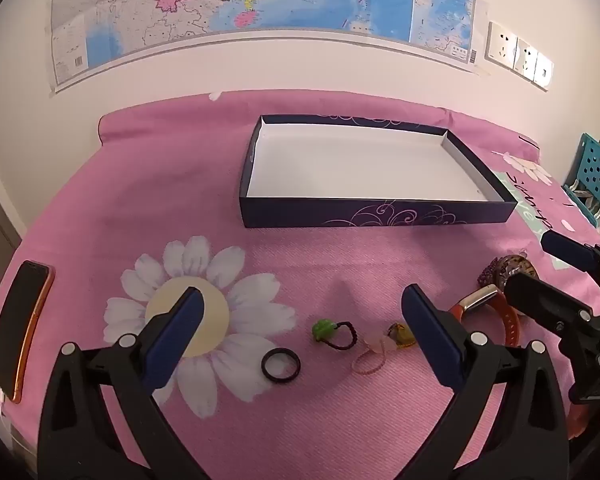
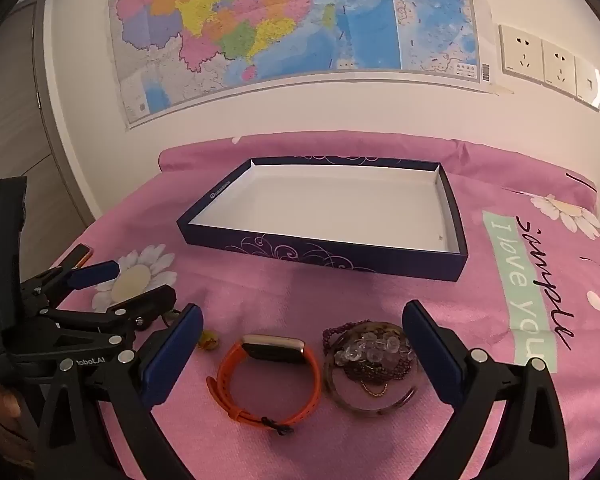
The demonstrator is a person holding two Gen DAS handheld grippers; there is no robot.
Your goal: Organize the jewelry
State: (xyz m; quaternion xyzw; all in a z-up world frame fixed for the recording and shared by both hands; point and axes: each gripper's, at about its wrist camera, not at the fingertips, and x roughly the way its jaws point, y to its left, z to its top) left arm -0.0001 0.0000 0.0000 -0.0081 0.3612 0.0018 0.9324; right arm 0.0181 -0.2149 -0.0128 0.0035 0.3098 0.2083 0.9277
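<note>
A shallow dark-blue box [image 1: 376,216] with a white inside sits open on the pink cloth; it also shows in the right wrist view [image 2: 324,254]. My left gripper [image 1: 304,332] is open above a black ring [image 1: 281,364], a green-topped ring [image 1: 324,330], a pink ring [image 1: 368,364] and an amber piece [image 1: 400,336]. My right gripper [image 2: 304,344] is open above an orange watch [image 2: 268,376] and a brown bangle [image 2: 372,368] that holds beaded bracelets. Both grippers are empty.
A phone [image 1: 20,328] lies at the cloth's left edge. A teal basket [image 1: 596,172] stands off the right edge. The wall with a map and sockets is right behind the box.
</note>
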